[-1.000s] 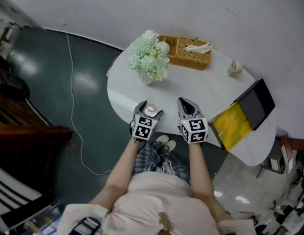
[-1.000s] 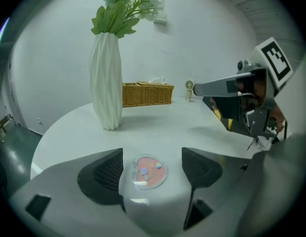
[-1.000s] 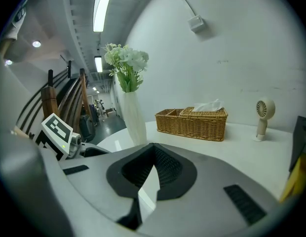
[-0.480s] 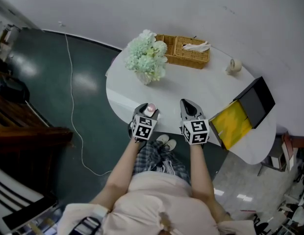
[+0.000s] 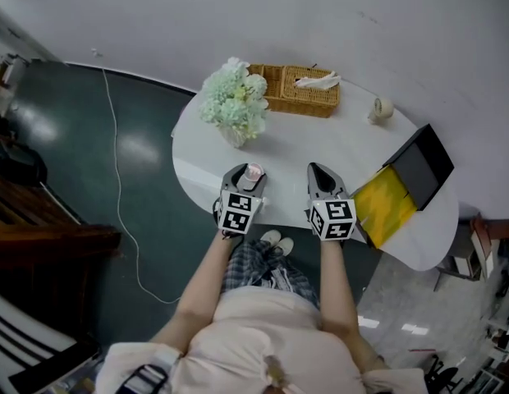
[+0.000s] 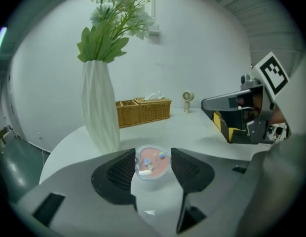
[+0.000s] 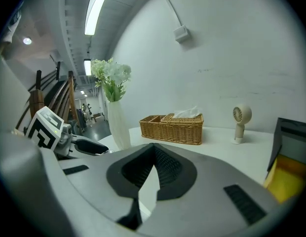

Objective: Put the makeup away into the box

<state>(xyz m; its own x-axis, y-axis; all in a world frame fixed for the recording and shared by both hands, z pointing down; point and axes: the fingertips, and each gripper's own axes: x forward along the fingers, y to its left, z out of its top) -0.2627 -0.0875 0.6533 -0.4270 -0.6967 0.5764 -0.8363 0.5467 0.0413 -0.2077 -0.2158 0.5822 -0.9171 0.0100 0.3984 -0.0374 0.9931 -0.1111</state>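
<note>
A: Left side first. What's the risk?
B: Left gripper (image 6: pixel 153 152) has its jaws closing on the compact (image 6: pixel 153 164), a round clear case pinched by the rim out near the tips, over the table's (image 5: pixel 320 142) front edge. A smooth round rim in a shallow bite could likely pivot or pop out. The vase (image 6: pixel 99 107) stands just behind, so a wide swing could clip it.
A: Middle?
B: Right gripper (image 7: pixel 153 147) has jaws together and nothing in them. It sits between the compact and the box (image 5: pixel 402 187), so the carry could bump it.
A: Right?
B: The box is open at the right edge. A hard drop or nudge might shove it off.
A: Any text?
B: No brand or label is readable, only the square markers on the gripper cubes.
</note>
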